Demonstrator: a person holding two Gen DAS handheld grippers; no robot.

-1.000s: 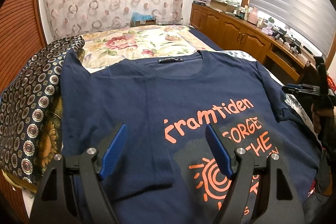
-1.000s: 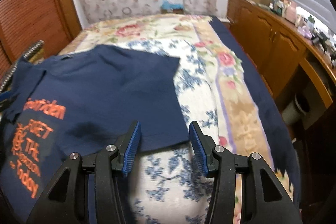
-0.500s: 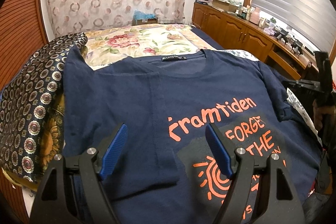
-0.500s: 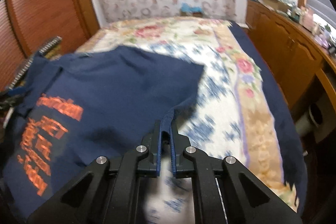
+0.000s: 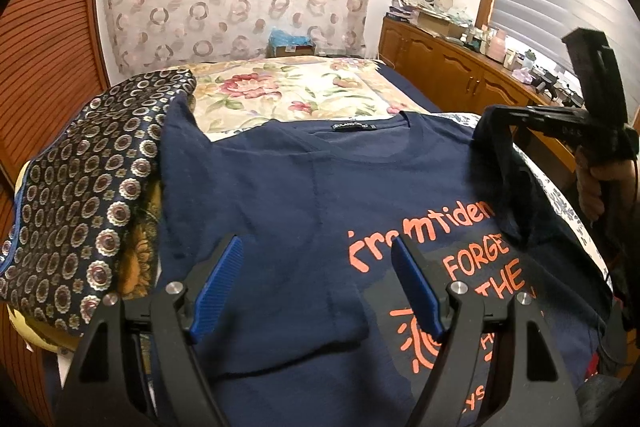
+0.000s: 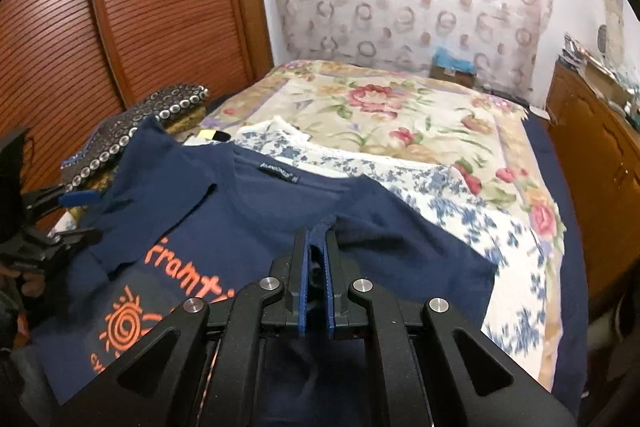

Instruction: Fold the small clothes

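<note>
The navy T-shirt (image 5: 280, 195) lies face up on the bed, collar toward the far wall, with orange lettering and a sun graphic on the chest. Its left sleeve is folded inward over the front, forming a vertical crease down the body. Its right sleeve (image 6: 400, 227) is lifted clear of the bedding and drawn toward the shirt's middle. The right gripper (image 6: 316, 251) has its blue pads pressed together on the hem of that sleeve, with a narrow ridge of navy fabric pinched between them; in the left wrist view the same sleeve hangs in a dark fold from the gripper's tip. A hand (image 5: 600, 183) grasps the right gripper's handle at the frame edge. The left gripper (image 5: 316, 287) hovers above the lower chest area with its fingers spread wide and nothing between them; whether its fingertips touch the cloth cannot be determined from this angle. A dark patterned fabric (image 5: 80, 195) with circular motifs lies bunched beside the shirt's left shoulder. The shirt rests on a blue-and-white floral cloth (image 6: 480, 227), which overlies a floral bedspread (image 5: 280, 99). A wooden cabinet (image 5: 460, 67) runs along the right wall.
</note>
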